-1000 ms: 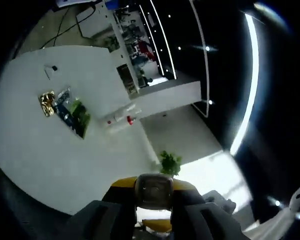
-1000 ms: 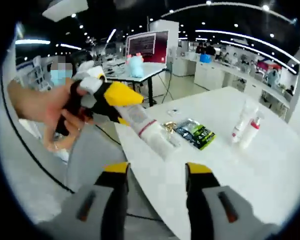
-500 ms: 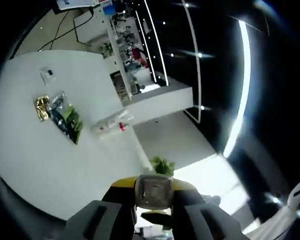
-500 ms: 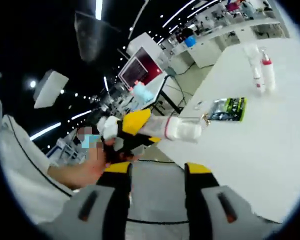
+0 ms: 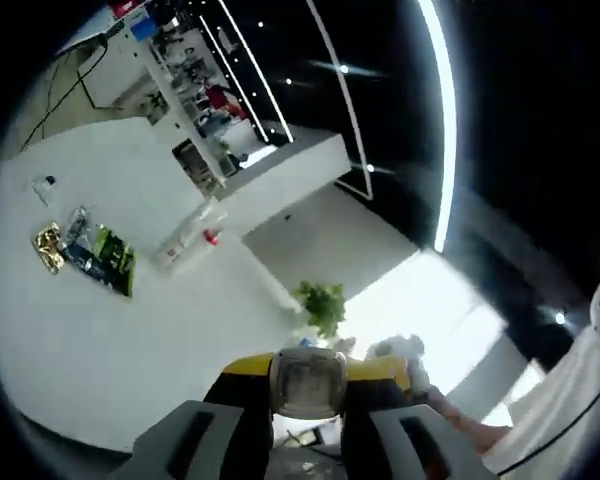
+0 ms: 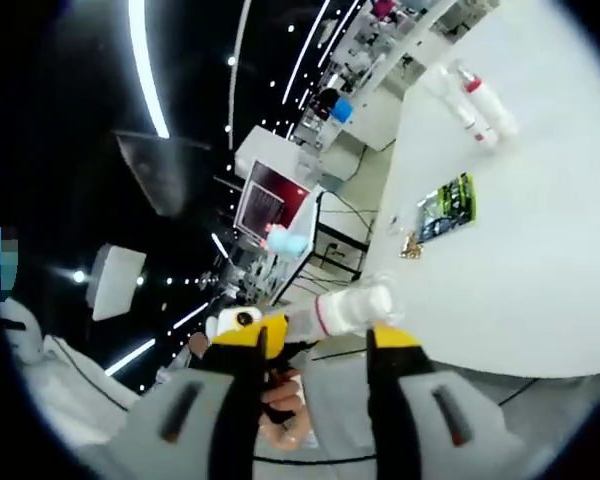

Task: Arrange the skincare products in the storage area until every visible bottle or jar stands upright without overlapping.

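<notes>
The left tongs (image 5: pixel 307 398) are clamped on a pale, translucent plastic tube with a white cap (image 6: pixel 352 309), which the right gripper view shows jutting out of their yellow tips, off the edge of the white table (image 5: pixel 120 340) rather than over it. The right tongs (image 6: pixel 313 345) stand parted with nothing between them. The main risk, as a judgement, is that the tube slips or is let go here; it would drop past the table edge to the floor and leave the workspace. A second risk is setting it down too near the two white bottles with red bands (image 6: pixel 470 95) lying side by side and touching near the far edge, so that things overlap. A cluster of flat sachets, green, blue and gold (image 5: pixel 85 258), lies well apart from them. Around the table is a large dim hall with ceiling light strips, white tables, shelving, a red-framed screen (image 6: pixel 270 197) and a potted green plant (image 5: pixel 320 303).
</notes>
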